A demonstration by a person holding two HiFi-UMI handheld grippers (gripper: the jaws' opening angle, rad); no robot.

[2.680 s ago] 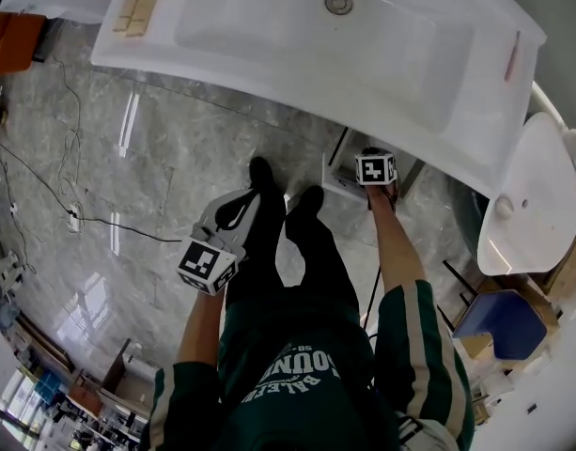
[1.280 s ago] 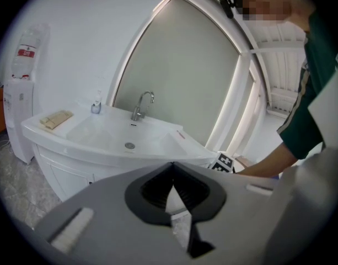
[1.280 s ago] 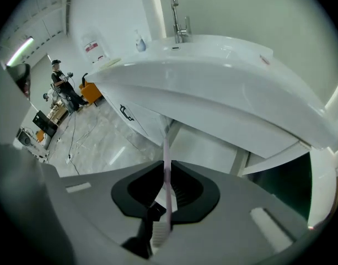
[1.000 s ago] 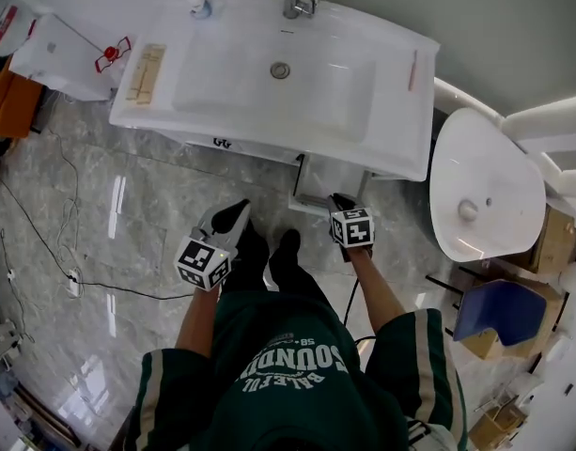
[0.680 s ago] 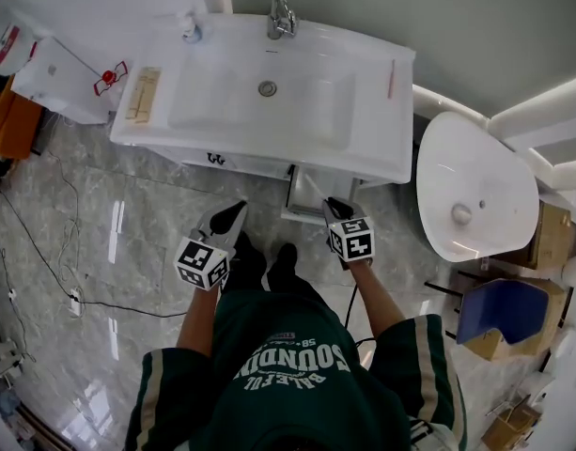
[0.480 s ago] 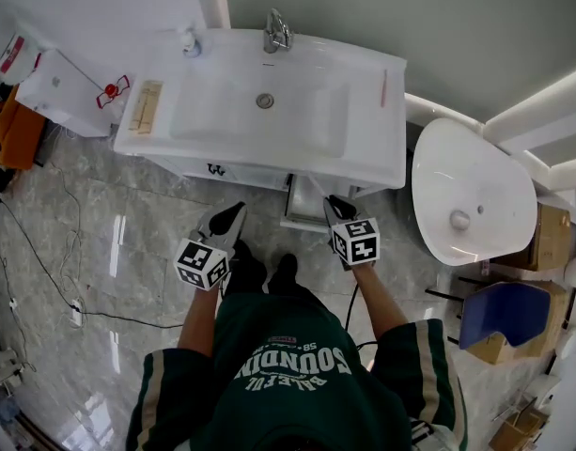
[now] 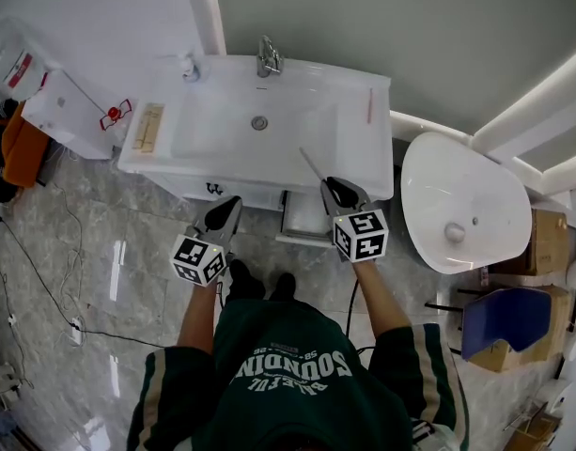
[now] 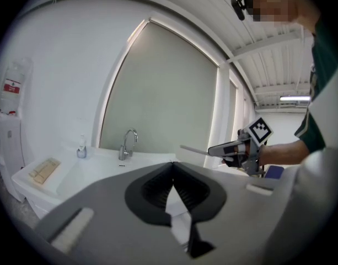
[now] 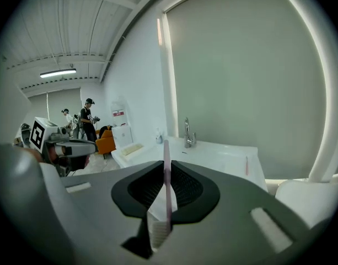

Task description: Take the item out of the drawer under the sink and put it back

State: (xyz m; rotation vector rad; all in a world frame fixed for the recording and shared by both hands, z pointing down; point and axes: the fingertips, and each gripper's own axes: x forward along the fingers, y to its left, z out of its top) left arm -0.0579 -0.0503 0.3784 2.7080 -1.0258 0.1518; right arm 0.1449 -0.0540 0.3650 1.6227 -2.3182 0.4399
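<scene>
My right gripper (image 7: 334, 185) is shut on a thin pink toothbrush (image 7: 312, 165). It holds it in the air over the front edge of the white sink (image 7: 297, 134). In the right gripper view the toothbrush (image 9: 167, 170) stands up between the pads, bristle end towards the camera. The drawer (image 7: 304, 218) under the sink stands pulled out below that gripper. My left gripper (image 7: 232, 203) hangs shut and empty in front of the cabinet, to the left of the drawer. The left gripper view shows its jaws (image 8: 173, 165) meeting, with the right gripper (image 8: 217, 148) and toothbrush (image 8: 193, 149) beyond.
A faucet (image 7: 267, 56), a soap bottle (image 7: 187, 64), a wooden block (image 7: 149, 127) and a second pink toothbrush (image 7: 369, 105) sit on the sink top. A white toilet (image 7: 452, 200) stands to the right. Cables lie on the marble floor (image 7: 76, 252) at left. People stand far off (image 9: 86, 117).
The person has straightened up, so the sink sits lower and smaller in view. My right gripper has risen from the drawer with the toothbrush. The left gripper stayed shut.
</scene>
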